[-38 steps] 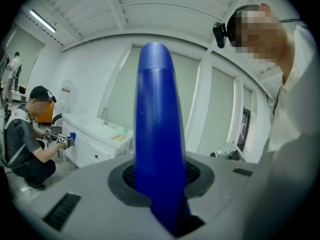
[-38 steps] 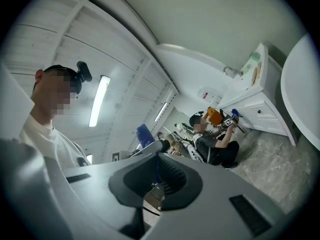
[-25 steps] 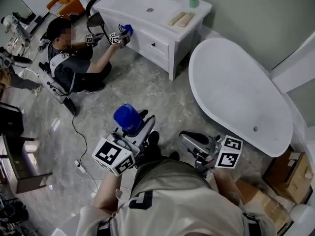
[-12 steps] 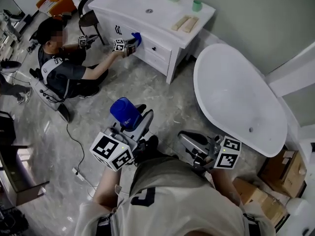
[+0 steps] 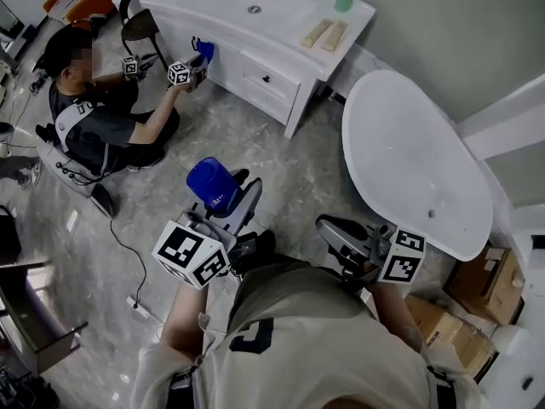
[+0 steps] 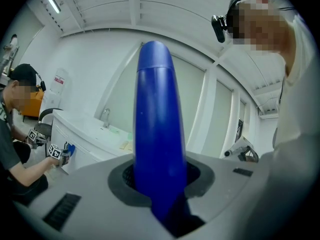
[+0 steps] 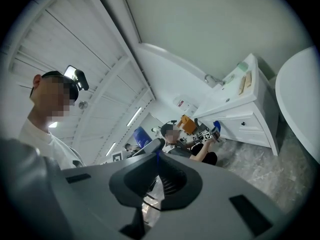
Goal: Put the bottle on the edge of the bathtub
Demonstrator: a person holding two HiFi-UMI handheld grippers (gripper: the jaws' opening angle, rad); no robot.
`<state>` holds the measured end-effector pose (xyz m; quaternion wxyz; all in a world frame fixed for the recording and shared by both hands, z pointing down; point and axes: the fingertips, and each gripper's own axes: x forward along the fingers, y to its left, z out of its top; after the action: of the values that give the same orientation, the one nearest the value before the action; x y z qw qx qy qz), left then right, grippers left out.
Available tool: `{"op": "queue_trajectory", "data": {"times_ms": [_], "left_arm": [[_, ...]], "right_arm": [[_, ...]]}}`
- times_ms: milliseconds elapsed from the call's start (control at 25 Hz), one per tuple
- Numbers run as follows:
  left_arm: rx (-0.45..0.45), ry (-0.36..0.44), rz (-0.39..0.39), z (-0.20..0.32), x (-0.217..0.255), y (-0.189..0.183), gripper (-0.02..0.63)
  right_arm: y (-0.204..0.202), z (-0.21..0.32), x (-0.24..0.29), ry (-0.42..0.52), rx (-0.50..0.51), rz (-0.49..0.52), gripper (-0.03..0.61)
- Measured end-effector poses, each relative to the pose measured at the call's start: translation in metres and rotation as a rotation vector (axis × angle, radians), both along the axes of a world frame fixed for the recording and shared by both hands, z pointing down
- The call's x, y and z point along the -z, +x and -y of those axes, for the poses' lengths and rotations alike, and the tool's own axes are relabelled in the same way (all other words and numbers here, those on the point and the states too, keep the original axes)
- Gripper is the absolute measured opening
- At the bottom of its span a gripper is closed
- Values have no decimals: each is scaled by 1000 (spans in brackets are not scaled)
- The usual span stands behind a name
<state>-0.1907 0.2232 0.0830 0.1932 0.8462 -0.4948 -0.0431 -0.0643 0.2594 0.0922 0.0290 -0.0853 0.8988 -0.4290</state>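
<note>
A tall blue bottle point(image 5: 213, 186) stands up between the jaws of my left gripper point(image 5: 232, 196), which is shut on its lower part. In the left gripper view the bottle point(image 6: 156, 129) fills the middle and rises out of the left gripper point(image 6: 160, 184). My right gripper point(image 5: 330, 227) is shut with nothing in it, its pads point(image 7: 156, 176) together. The white oval bathtub point(image 5: 417, 160) lies ahead to the right; both grippers are short of it, over the floor. Its rim point(image 7: 302, 104) shows at the right edge of the right gripper view.
A white vanity cabinet point(image 5: 255, 24) with a sink stands ahead on the left. A person point(image 5: 94, 118) crouches by it, holding two grippers to its front. A cable point(image 5: 128, 254) runs across the marble floor. Cardboard boxes point(image 5: 485, 284) sit beyond the tub's near end.
Both grippers have travelled across the floor with me, and the bottle stays in the left one. The vanity and the crouching person have slid leftwards in the head view.
</note>
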Motion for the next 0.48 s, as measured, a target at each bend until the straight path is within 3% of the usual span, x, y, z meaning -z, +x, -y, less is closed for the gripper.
{"op": "queue_trajectory", "data": {"times_ms": [240, 480], "left_arm": [[12, -21, -16, 19, -17, -39, 155], [12, -52, -14, 47, -26, -40, 156]], "right_arm": [[-34, 18, -10, -2, 11, -42, 29], [-32, 43, -14, -36, -2, -61, 29]]}}
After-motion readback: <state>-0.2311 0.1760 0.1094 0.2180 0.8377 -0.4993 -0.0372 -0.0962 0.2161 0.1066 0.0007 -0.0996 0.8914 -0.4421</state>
